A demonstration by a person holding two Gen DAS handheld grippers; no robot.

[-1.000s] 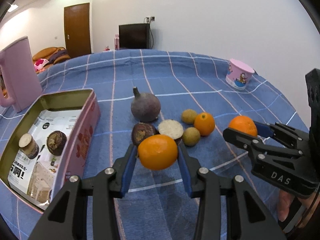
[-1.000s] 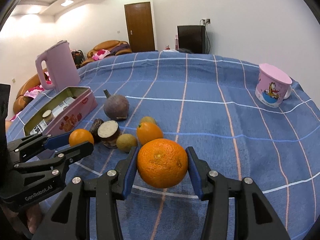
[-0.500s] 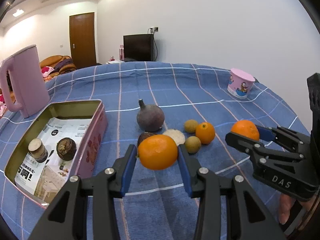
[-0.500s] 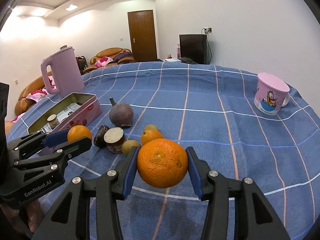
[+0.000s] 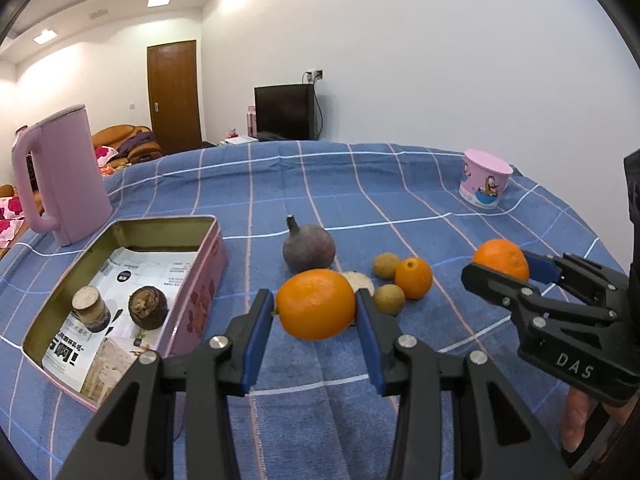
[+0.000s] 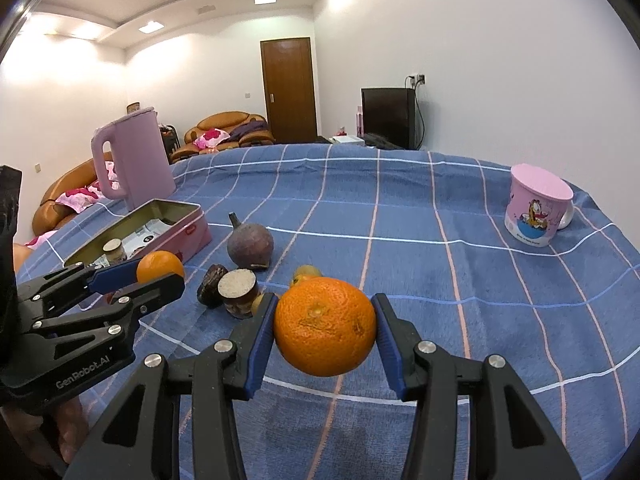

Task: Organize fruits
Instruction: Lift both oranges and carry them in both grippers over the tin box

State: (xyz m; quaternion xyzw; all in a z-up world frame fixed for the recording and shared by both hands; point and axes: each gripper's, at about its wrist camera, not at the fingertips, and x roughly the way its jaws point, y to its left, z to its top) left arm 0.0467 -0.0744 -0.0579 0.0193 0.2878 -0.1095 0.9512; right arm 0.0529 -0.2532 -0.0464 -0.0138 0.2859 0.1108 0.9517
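**Two oranges held above the blue cloth**

Nearest, the left hand-held gripper is clamped on a smooth orange, and the right hand-held gripper is clamped on a rougher, larger orange; both fruits hang clear of the desk. Compared with a second ago, both grips are unchanged, but the views have tilted up, so the loose fruit sits lower in frame and more of the room shows.

Just beyond lie a small orange, two yellowish-green round fruits, a cut piece with a pale face and a dark purple round fruit.

To the left, the open pink tin holds printed paper and two dark pieces, possibly cut fruit. Farther back stand a pink kettle and, to the right, a lidded pink cup.
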